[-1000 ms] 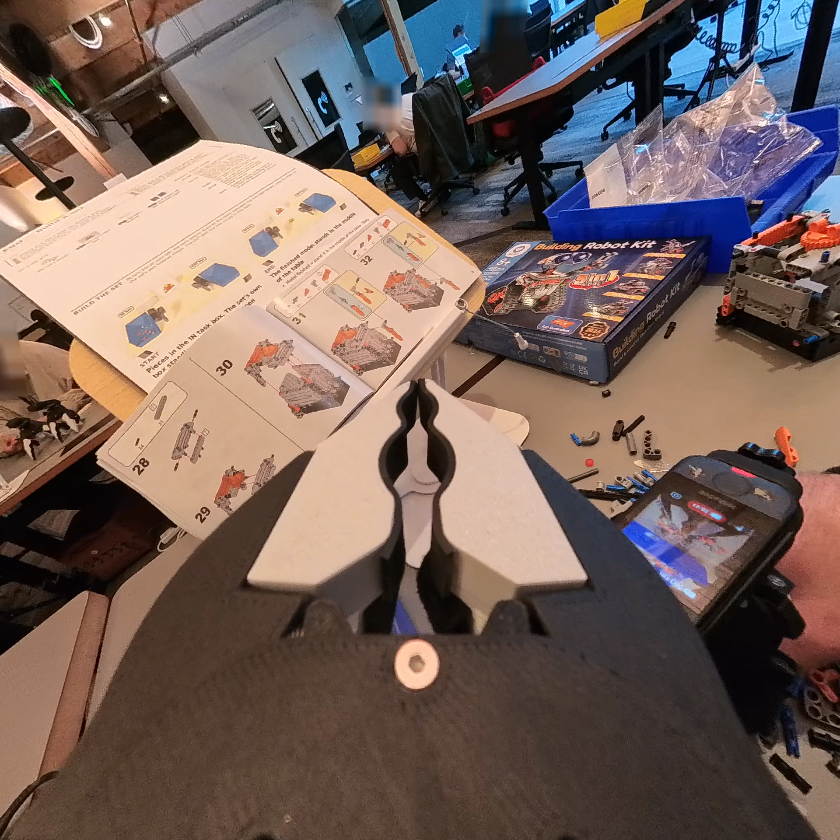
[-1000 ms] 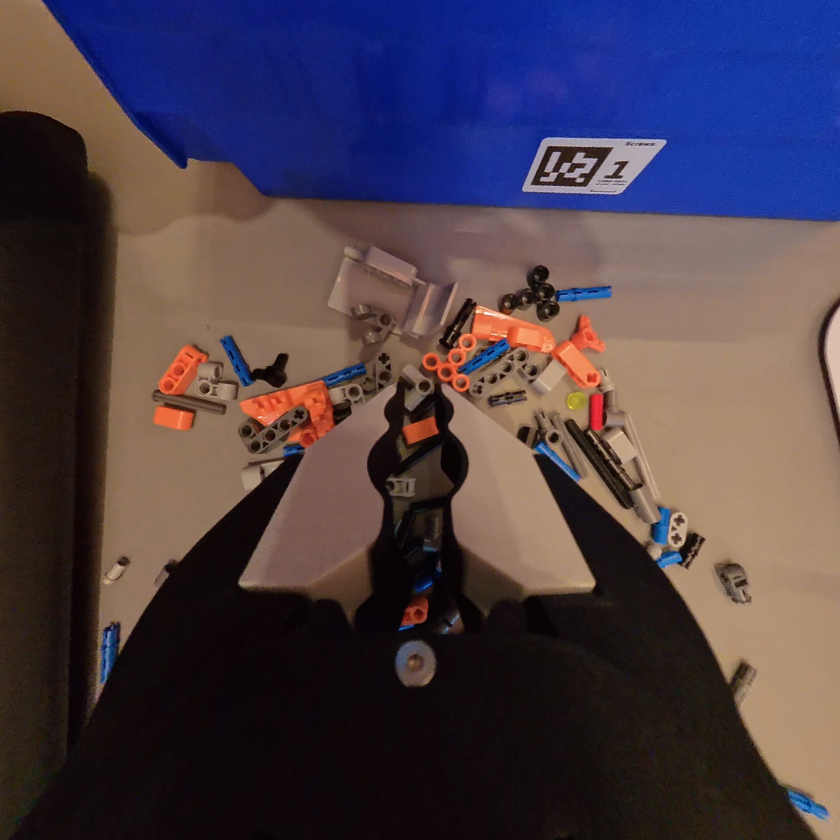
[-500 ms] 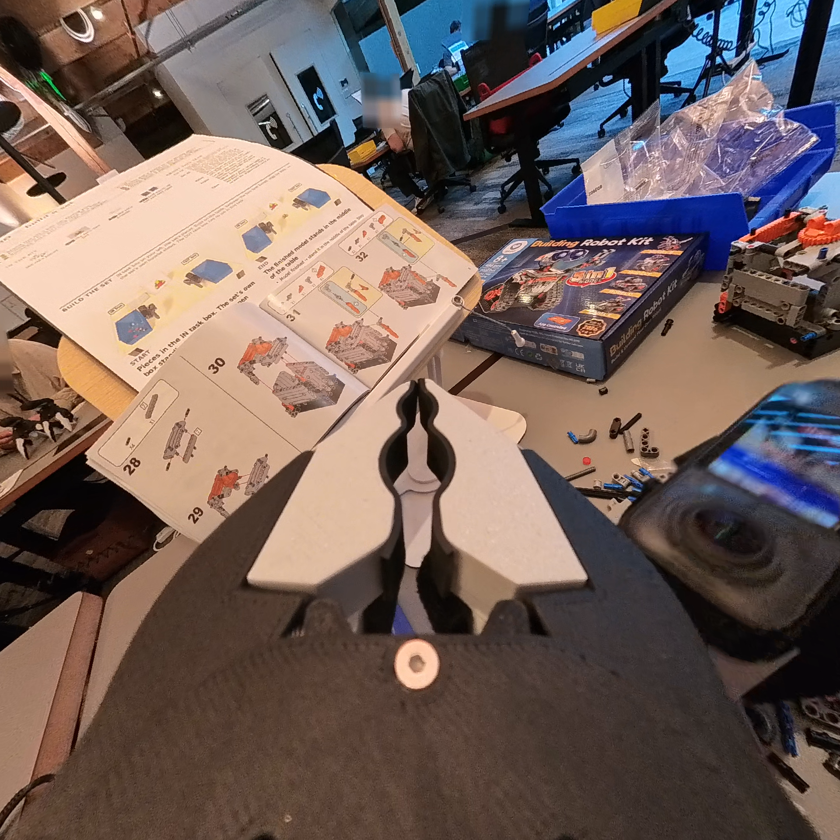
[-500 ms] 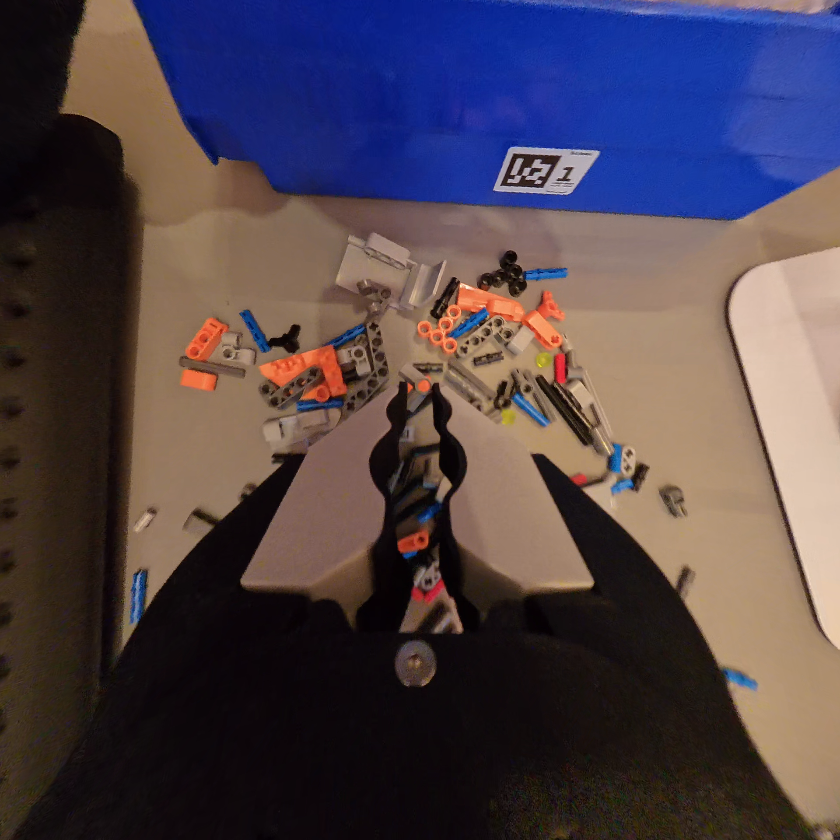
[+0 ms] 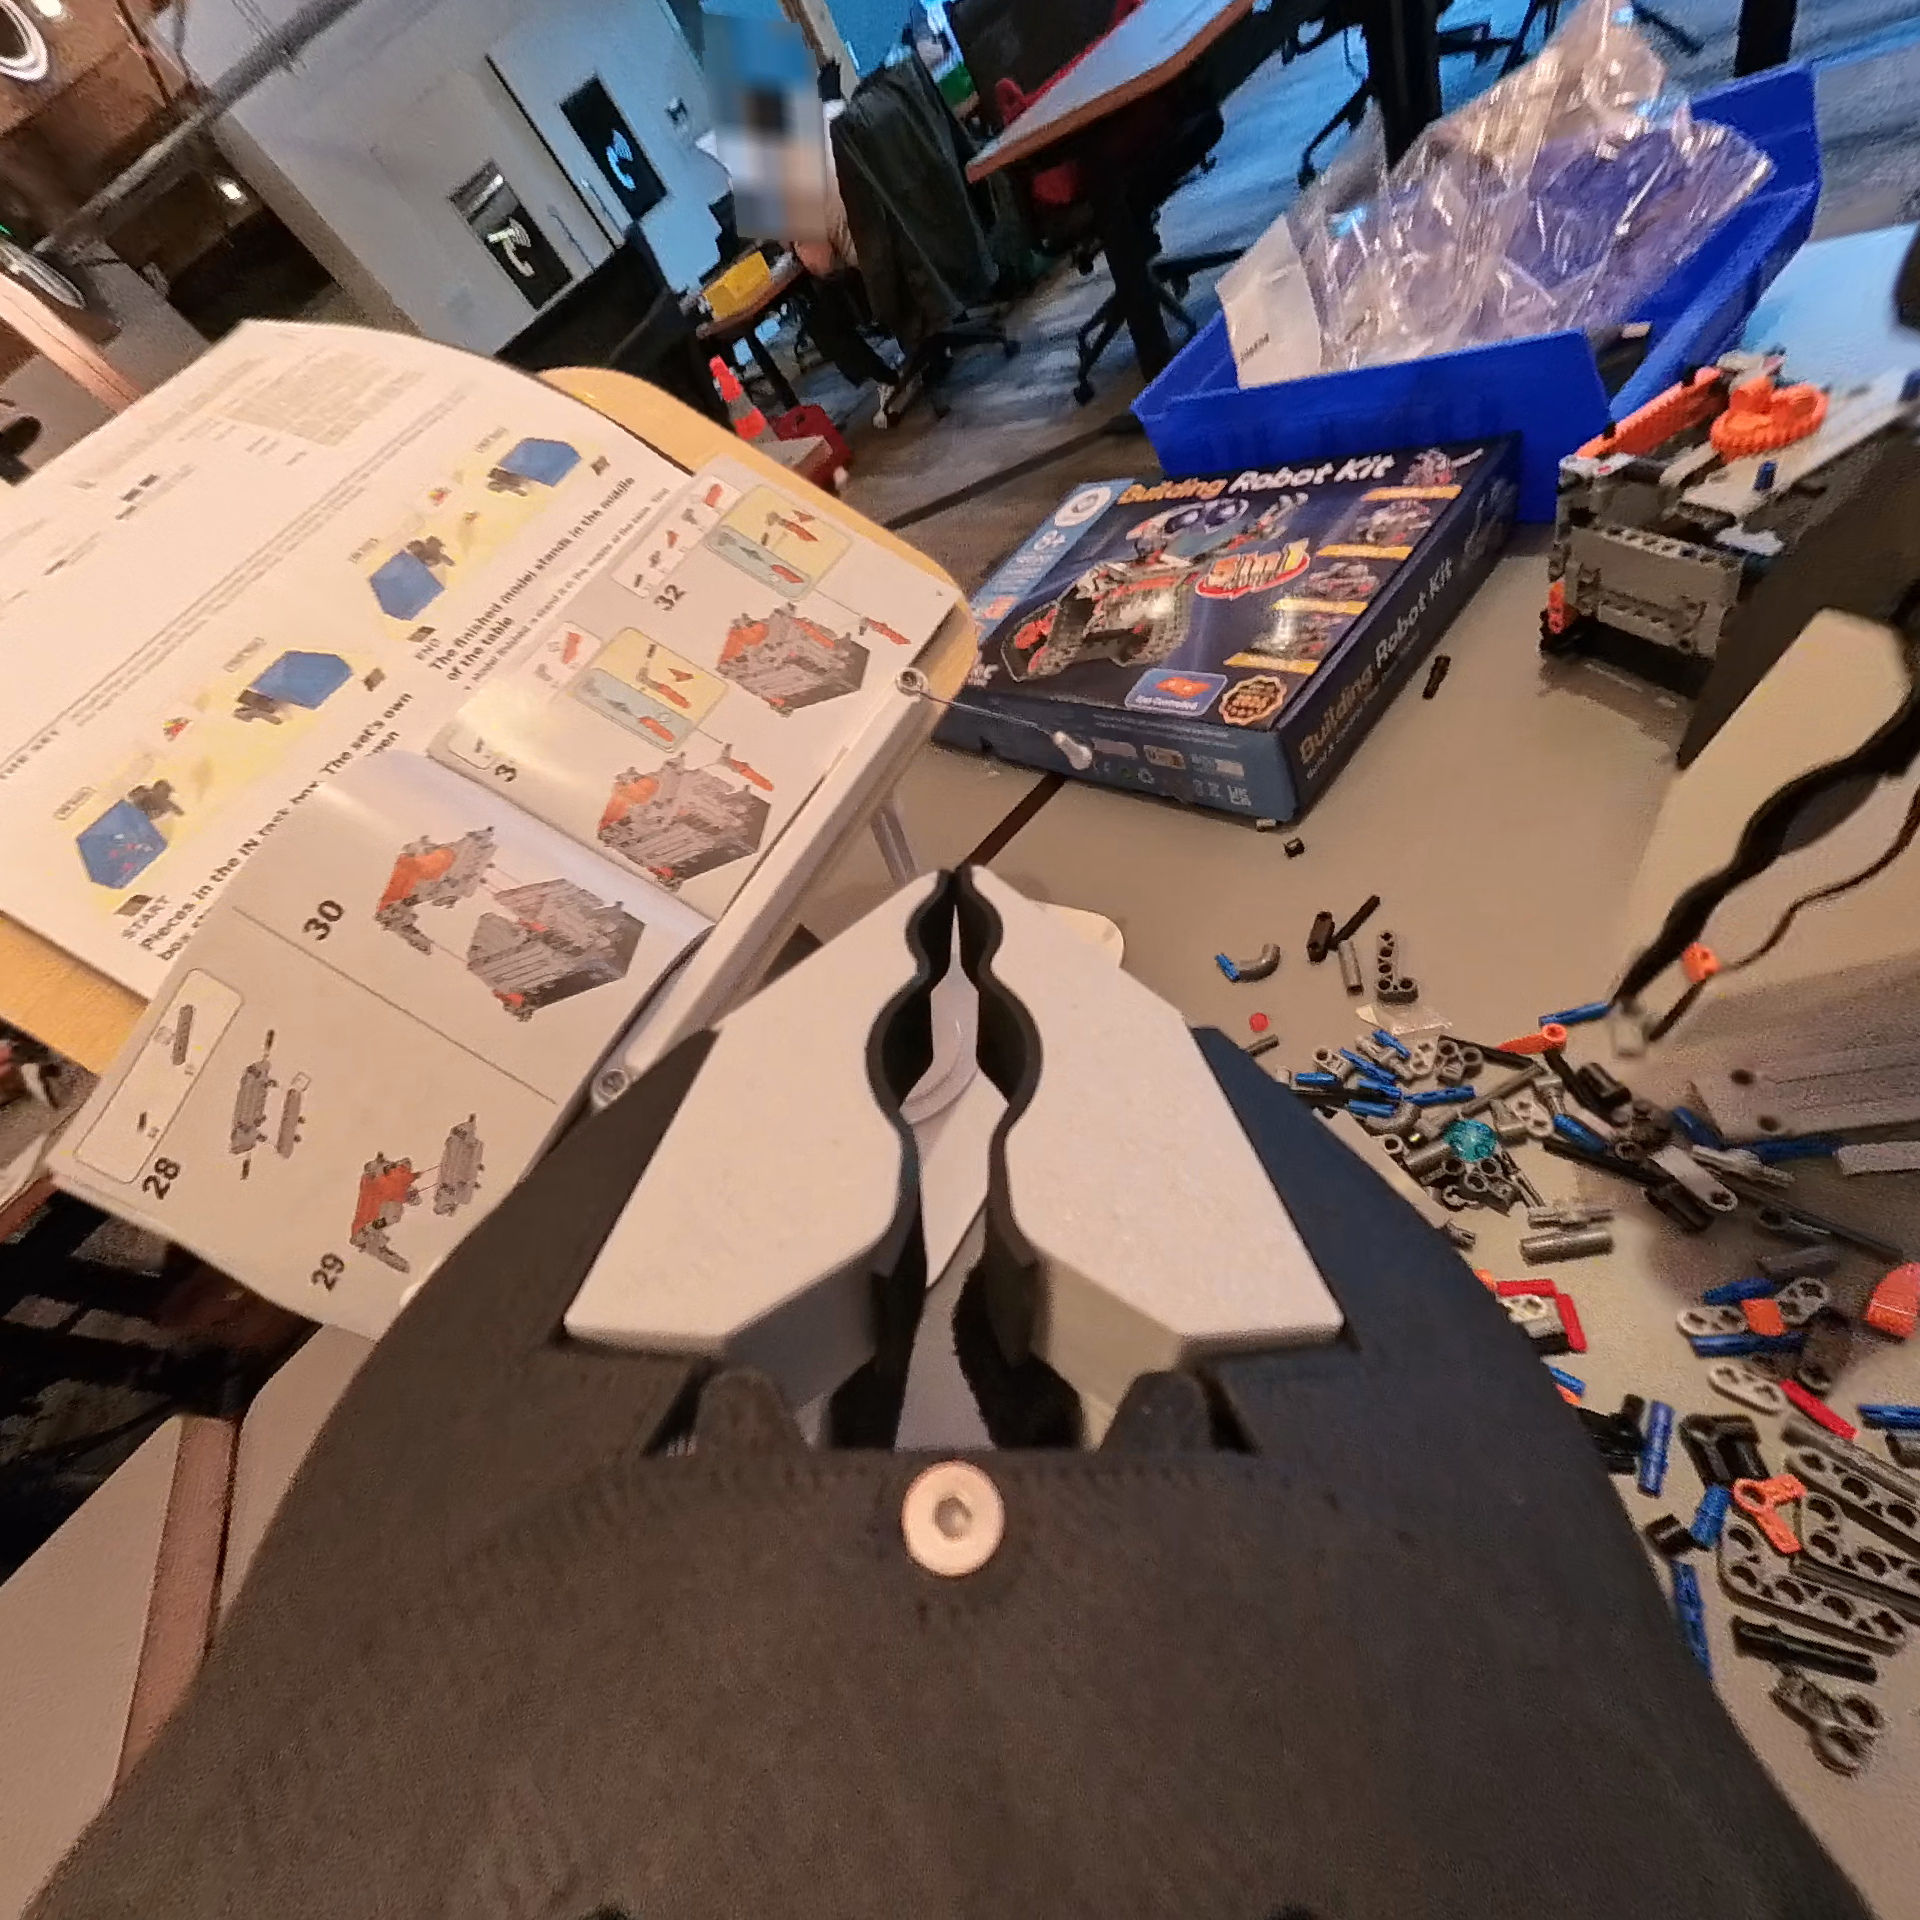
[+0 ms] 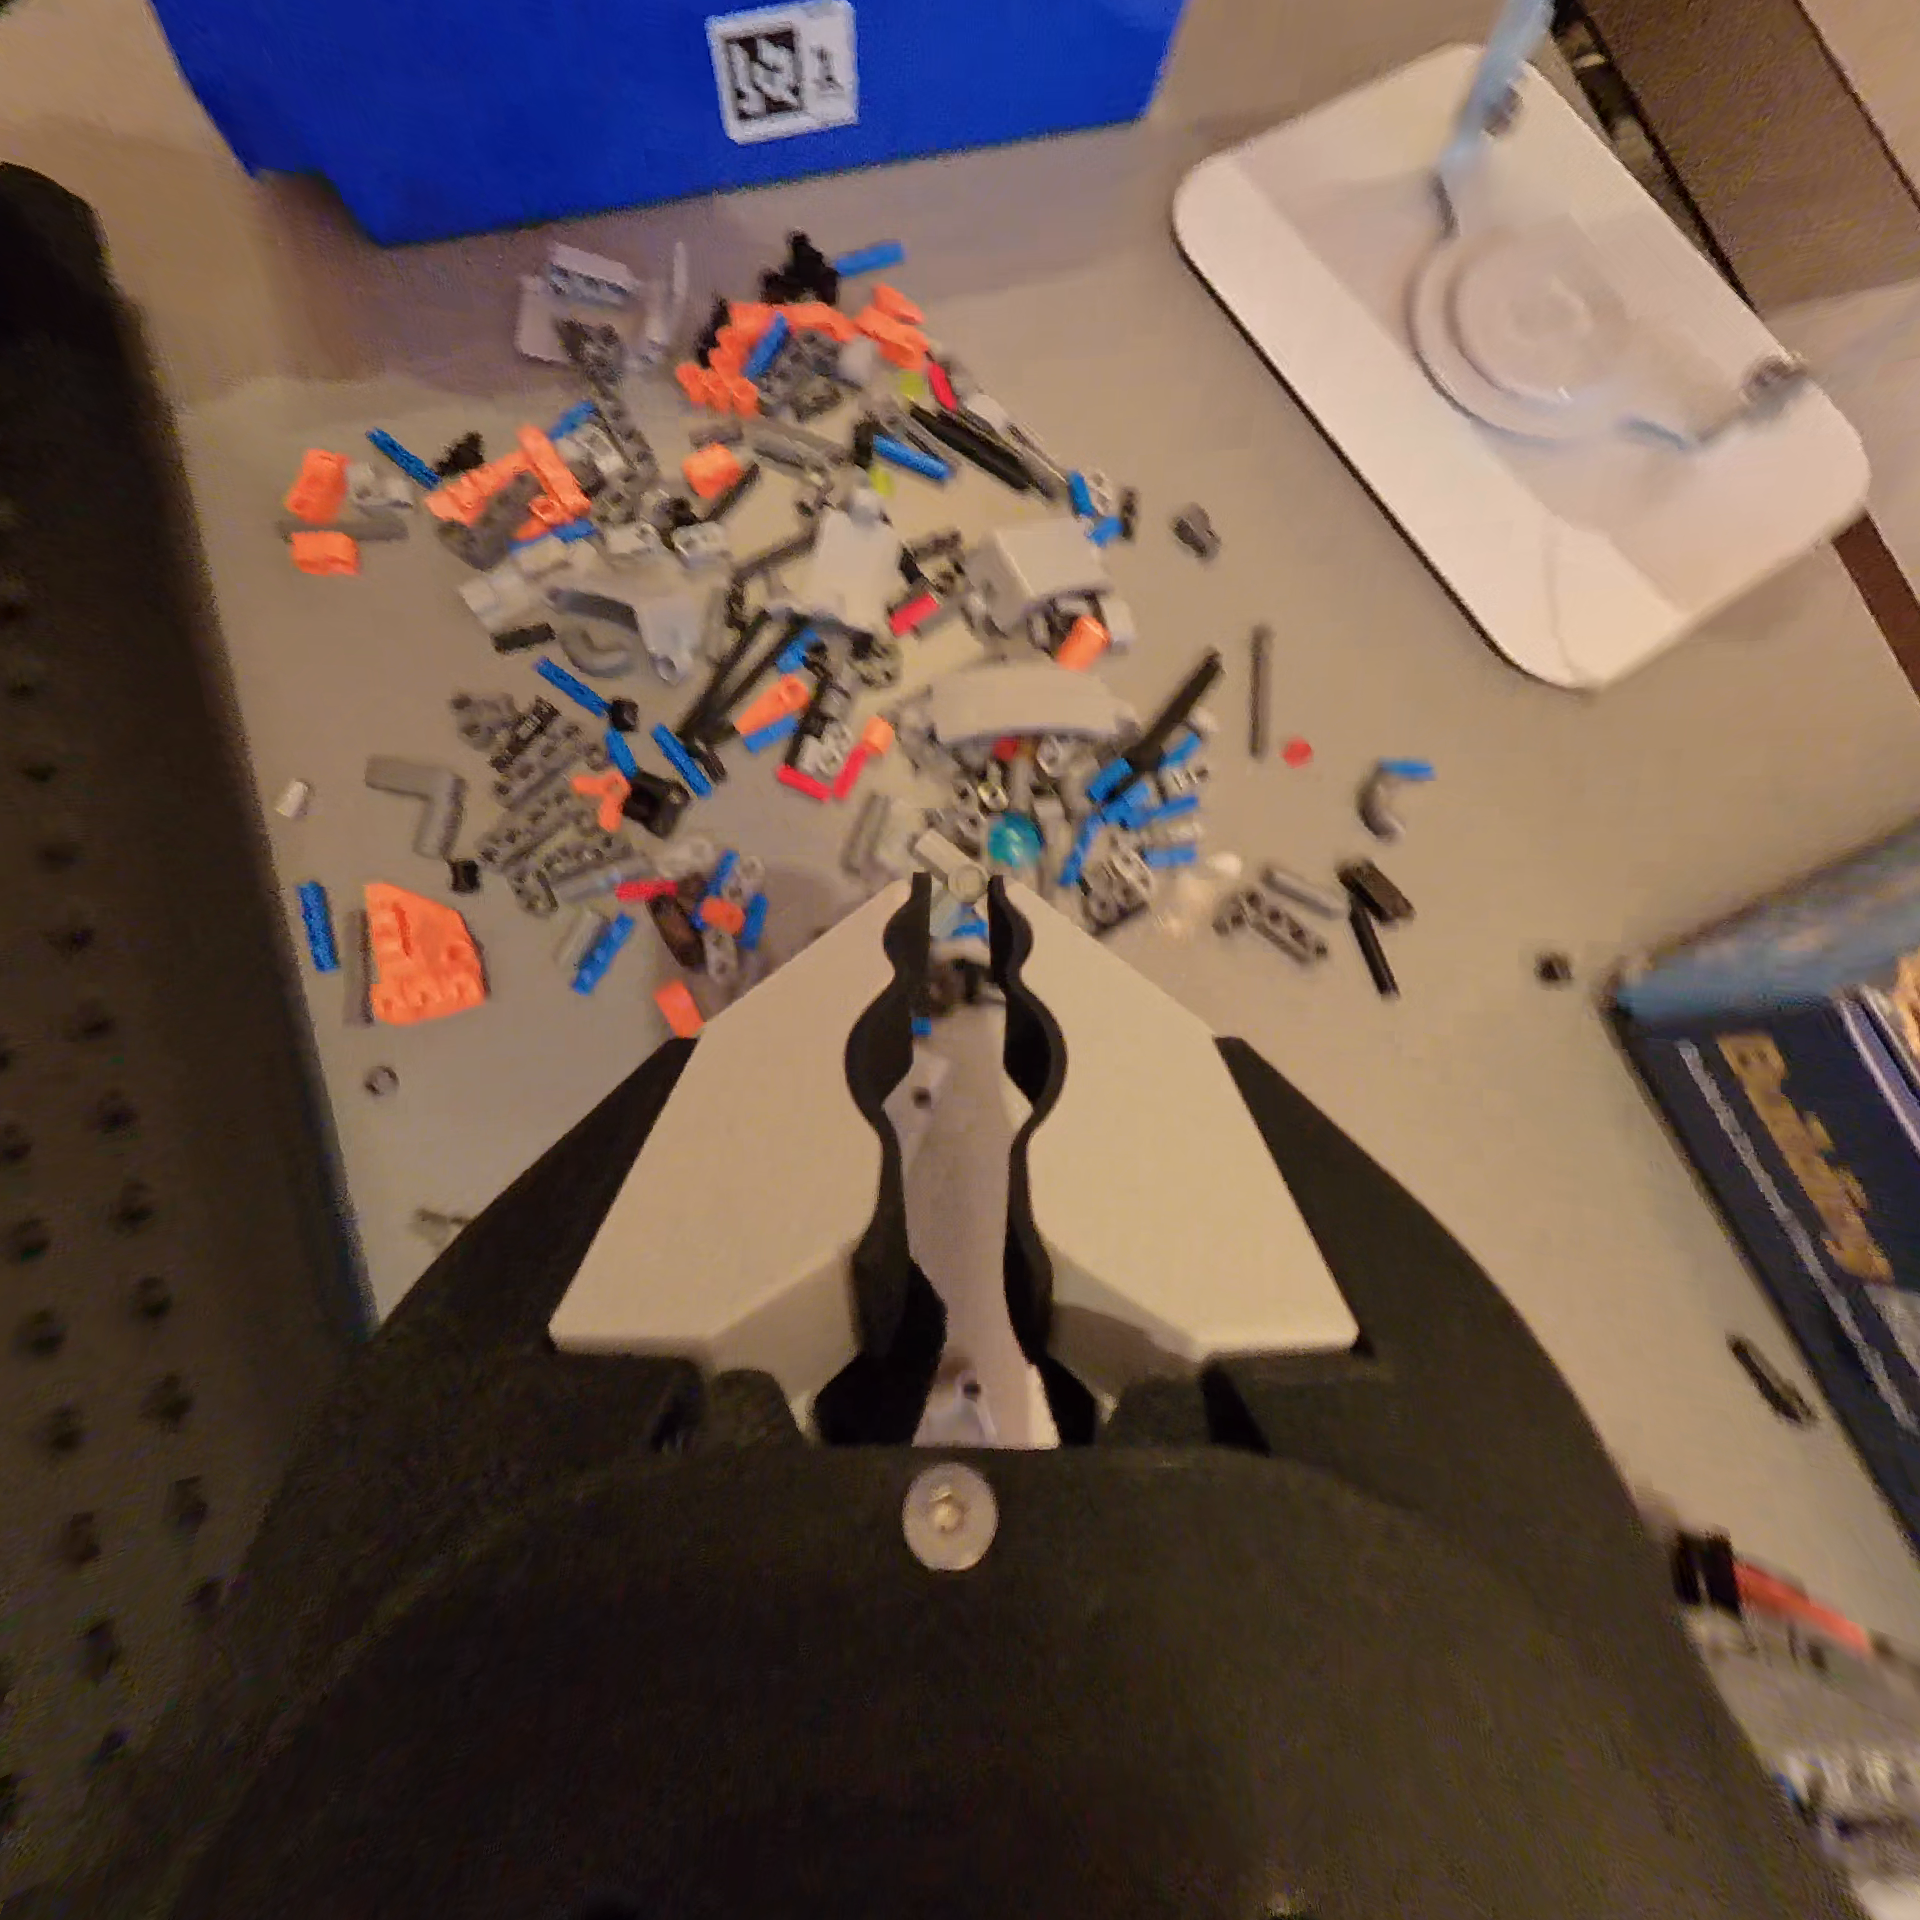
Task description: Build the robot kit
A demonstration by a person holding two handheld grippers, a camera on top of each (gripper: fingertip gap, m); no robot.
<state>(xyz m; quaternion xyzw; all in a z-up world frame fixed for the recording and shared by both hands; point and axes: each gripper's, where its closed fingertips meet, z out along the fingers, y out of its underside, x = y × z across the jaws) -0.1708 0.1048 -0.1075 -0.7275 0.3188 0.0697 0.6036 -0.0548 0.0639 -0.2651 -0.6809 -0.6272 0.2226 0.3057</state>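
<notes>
Right wrist view is looking down on the right gripper (image 6: 951,883), jaws slightly apart and empty, hovering over the near edge of scattered building pieces (image 6: 790,644); a small grey connector (image 6: 951,868) is lying just beyond its tips. Left gripper (image 5: 956,883), jaws together, is hanging left, farther away.

Dim warm indoor light, motion blur, fisheye edges.
</notes>
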